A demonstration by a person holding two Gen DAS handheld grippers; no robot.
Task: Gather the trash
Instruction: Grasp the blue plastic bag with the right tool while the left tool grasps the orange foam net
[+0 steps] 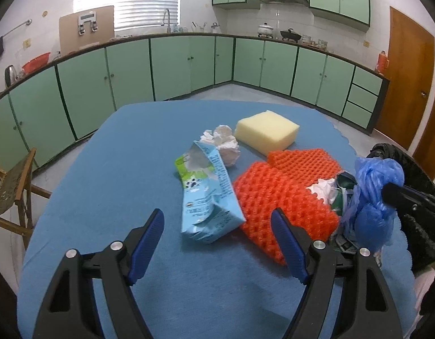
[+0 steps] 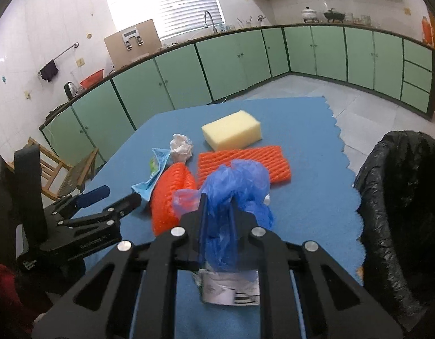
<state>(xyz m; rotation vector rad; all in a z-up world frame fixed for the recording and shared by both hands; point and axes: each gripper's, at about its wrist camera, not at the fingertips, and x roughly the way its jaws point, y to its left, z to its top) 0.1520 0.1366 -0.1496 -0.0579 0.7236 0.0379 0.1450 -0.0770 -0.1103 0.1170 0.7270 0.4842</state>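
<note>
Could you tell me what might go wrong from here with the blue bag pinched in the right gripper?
1. The right gripper pinches only part of the loose blue bag; it may slip or snag on the way to the bin.
2. Paper scraps lie under the bag and may drag along.
3. The open left gripper could nudge the carton.

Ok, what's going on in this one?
A person with a claw in each hand is clearing trash off a blue-covered table. The right claw is shut on a crumpled blue plastic bag, beside a bin lined with a black bag. The left claw is open in front of a flattened milk carton. Orange foam netting, a paper wad and a yellow sponge lie on the table.
</note>
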